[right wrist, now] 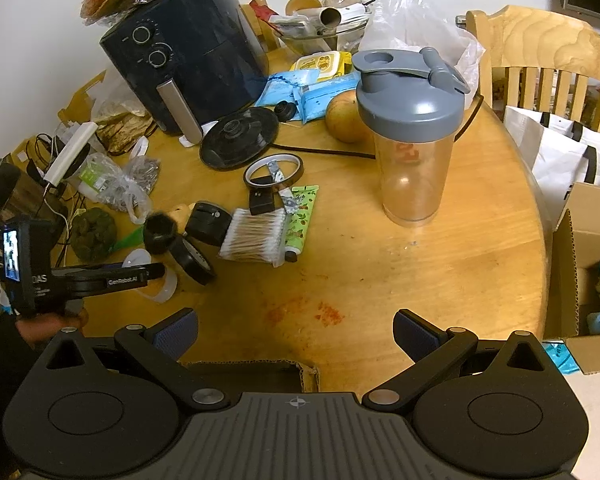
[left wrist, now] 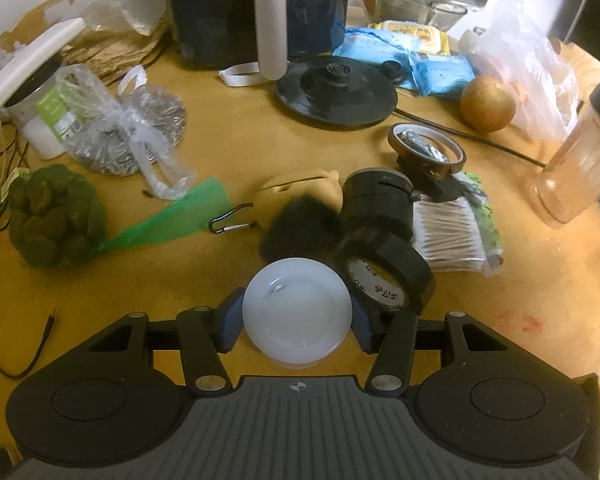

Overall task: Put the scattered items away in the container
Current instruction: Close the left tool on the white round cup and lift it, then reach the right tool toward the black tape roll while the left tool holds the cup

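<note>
The fuzzy black thing [left wrist: 300,222] is blurry. The cardboard box [right wrist: 580,280] is cut off by the edge.

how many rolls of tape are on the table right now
2: a black tape roll on edge beside the white lid held in the left gripper, and an amber tape roll lying flat near the kettle base. Clutter may hide others.

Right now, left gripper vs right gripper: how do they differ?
The left gripper is shut on the white plastic lid, pads pressing its two sides; the right gripper is open and holds nothing. The left gripper hangs over the clutter beside the black tape roll; the right gripper hangs over a bare part of the wooden table, near a cardboard edge. Both point down at the table and have blue pads.
</note>
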The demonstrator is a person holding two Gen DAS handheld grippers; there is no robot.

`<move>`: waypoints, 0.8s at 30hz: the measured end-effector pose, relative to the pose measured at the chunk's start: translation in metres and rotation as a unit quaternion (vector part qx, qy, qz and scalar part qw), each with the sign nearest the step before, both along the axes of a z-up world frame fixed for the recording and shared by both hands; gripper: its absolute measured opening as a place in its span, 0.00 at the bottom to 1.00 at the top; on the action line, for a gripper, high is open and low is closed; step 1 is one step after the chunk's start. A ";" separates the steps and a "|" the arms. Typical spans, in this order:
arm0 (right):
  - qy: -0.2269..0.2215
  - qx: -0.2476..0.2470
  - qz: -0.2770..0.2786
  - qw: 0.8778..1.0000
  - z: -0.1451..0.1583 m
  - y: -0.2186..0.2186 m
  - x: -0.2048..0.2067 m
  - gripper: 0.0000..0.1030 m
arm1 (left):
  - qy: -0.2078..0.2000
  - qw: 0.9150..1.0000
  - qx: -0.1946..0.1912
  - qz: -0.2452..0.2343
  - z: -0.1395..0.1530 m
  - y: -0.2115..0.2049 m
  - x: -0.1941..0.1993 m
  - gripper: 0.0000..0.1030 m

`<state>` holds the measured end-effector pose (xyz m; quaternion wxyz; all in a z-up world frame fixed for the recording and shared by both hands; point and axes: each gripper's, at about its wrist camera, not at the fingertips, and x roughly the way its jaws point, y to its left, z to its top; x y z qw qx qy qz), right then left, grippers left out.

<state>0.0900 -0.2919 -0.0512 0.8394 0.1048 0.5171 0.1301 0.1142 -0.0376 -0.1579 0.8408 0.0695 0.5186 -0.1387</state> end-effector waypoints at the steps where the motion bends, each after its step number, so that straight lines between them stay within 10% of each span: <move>1: 0.000 0.001 0.002 1.000 0.000 0.000 0.000 1.00 | 0.000 1.000 -0.002 0.003 0.002 0.001 -0.001 0.51; 24: -0.007 0.040 0.047 0.998 -0.013 -0.003 0.023 1.00 | -0.027 0.997 -0.033 0.064 0.075 0.013 -0.060 0.51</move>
